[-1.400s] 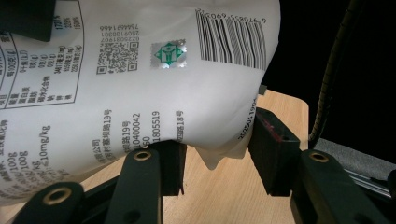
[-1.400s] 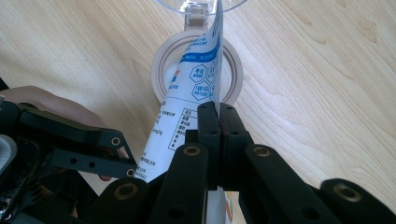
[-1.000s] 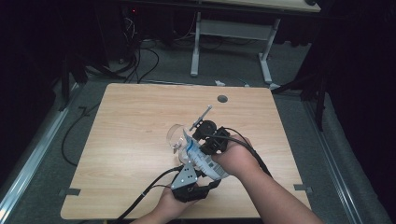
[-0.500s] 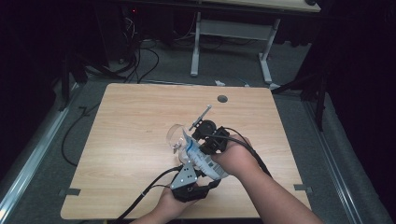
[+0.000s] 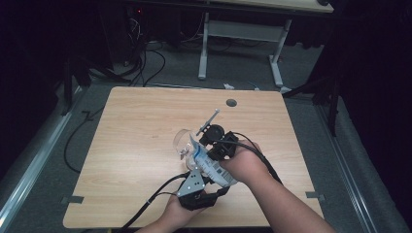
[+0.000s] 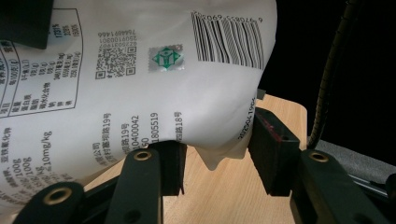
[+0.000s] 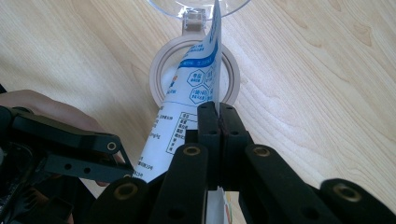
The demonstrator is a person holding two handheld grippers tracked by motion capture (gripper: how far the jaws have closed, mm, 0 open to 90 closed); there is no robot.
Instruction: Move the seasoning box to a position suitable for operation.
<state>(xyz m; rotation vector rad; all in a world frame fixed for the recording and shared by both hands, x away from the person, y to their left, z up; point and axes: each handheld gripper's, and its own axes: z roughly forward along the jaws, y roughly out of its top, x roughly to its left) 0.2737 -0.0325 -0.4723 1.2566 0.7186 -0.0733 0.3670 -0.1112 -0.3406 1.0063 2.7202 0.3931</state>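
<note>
Above the glass (image 5: 183, 141) near the worktop's (image 5: 131, 126) middle, the pouch (image 6: 140, 79) hung tilted. The right claw (image 7: 218, 116) pinched its flat seal; the left claw (image 6: 219, 158) clamped its bulging bottom corner. Soft and floppy, it probably handled best by those seams.

pouch (image 6: 140, 93) top cut off, small print unreadable

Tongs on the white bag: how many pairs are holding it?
2. The right tongs pinch the bag's flat edge above the clear container. The left tongs sit around its bulging lower end, near the person.
</note>
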